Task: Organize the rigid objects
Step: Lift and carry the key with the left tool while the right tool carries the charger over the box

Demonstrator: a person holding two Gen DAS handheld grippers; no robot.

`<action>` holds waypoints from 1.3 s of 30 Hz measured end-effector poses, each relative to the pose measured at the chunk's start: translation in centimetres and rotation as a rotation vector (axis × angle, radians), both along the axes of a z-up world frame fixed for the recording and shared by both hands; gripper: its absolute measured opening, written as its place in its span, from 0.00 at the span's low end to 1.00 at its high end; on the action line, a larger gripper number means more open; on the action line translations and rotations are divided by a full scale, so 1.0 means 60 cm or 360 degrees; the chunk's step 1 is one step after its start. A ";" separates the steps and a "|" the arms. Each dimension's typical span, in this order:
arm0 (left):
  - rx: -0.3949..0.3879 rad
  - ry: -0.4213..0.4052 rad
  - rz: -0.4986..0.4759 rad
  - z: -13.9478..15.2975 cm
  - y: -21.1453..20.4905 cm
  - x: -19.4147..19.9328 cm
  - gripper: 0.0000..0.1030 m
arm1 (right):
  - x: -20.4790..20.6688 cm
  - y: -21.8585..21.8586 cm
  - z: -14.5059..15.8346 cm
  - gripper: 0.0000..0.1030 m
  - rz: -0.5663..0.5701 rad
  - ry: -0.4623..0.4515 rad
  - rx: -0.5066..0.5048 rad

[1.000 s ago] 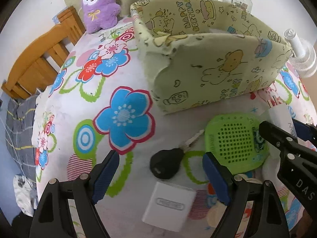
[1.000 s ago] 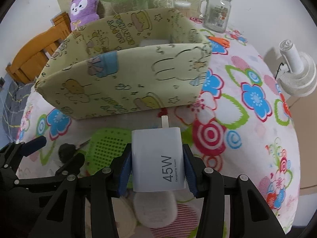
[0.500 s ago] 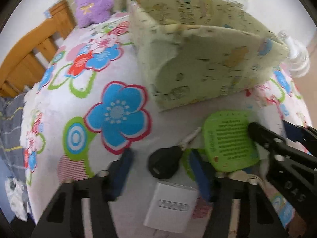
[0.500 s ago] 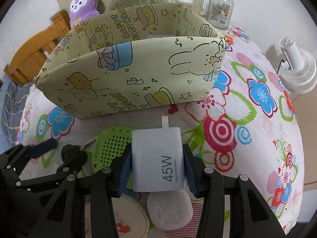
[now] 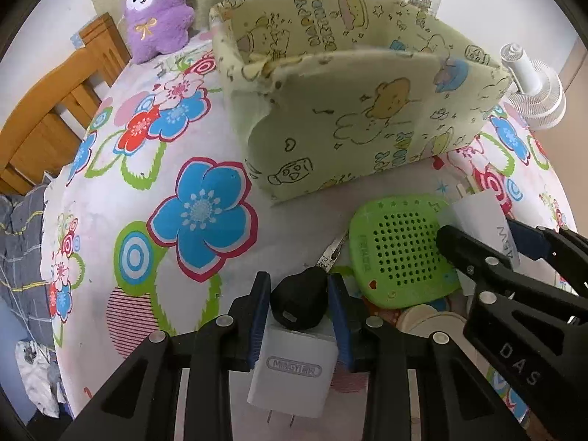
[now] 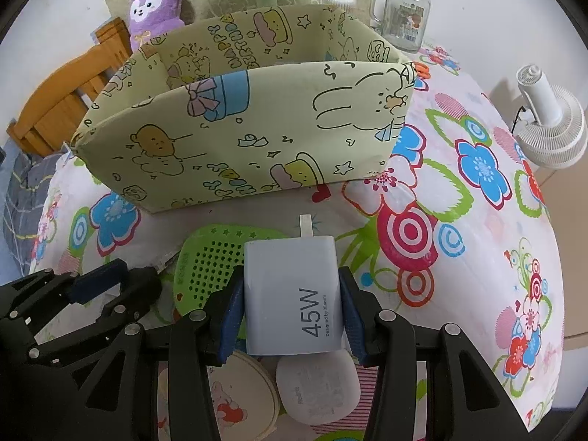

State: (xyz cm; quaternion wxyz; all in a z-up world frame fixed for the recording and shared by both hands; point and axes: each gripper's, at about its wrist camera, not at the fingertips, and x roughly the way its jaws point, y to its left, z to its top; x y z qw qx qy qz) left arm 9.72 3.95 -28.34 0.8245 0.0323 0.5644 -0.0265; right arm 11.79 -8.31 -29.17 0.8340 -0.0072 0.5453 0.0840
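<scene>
My left gripper is squeezed tight on the black car key, just above a white plug on the flowery tablecloth. My right gripper hugs the 45W charger, near the yellow cartoon box

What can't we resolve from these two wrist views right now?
- Box contents: both views, hidden by its near wall.
- Key blade: left wrist view, mostly behind the left gripper; whether the pads grip it or only flank it is unclear.
- White charger under the key: top hidden.
- Round white case and round tin: right wrist view, partly behind the right gripper and 45W charger.
</scene>
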 end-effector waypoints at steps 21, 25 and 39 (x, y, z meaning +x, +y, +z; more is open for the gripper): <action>-0.0025 -0.0091 0.0070 0.072 0.000 -0.040 0.31 | -0.041 -0.006 0.058 0.50 0.0037 -0.0073 0.0046; -0.0040 -0.0123 0.0060 0.092 -0.011 -0.047 0.31 | -0.048 -0.018 0.077 0.50 0.0020 -0.0104 0.0036; -0.0066 -0.0209 0.0021 0.154 -0.054 -0.062 0.31 | -0.062 -0.054 0.138 0.50 0.0018 -0.0184 -0.0014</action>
